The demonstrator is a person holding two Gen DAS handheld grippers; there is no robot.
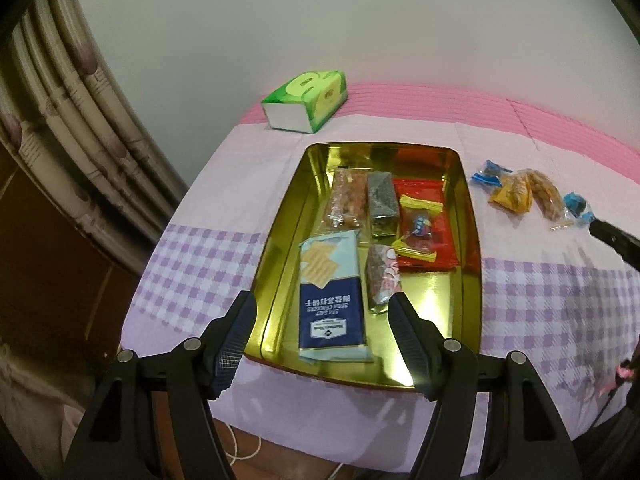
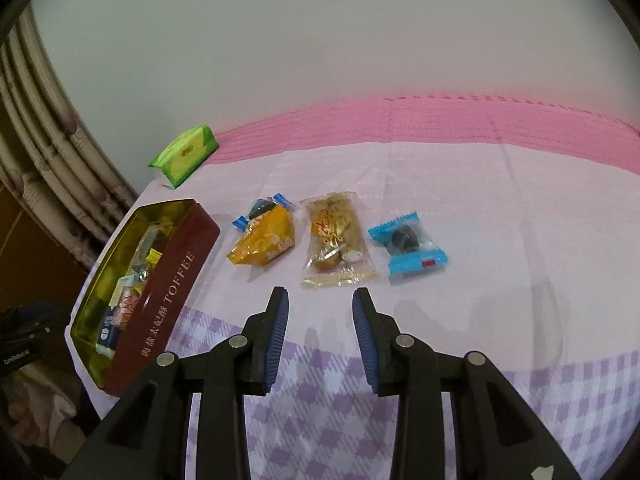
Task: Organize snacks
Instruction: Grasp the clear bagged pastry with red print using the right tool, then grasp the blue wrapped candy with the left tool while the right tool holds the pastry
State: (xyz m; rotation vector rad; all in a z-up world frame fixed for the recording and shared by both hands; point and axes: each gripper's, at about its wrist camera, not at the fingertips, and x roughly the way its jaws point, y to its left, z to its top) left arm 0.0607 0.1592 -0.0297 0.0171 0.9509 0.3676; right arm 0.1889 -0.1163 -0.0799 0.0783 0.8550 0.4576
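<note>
Both views are evenly and fairly brightly lit from above, with a soft, slightly hazy look and a mild pink cast. The gold tin (image 1: 276,280) is the strongest reflector: glare streaks run along its inner walls, and a white hot spot sits on its near rim. Faint, diffuse shadows fall on the checked tablecloth (image 2: 520,400) right of the tin. Fisheye distortion bows the curtain (image 1: 60,120) left of the tin, and black vignetting cuts the corners

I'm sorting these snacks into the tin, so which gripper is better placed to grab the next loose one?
Right. The right gripper is open just short of the clear-wrapped pastry; the left gripper hangs empty over the tin.
</note>
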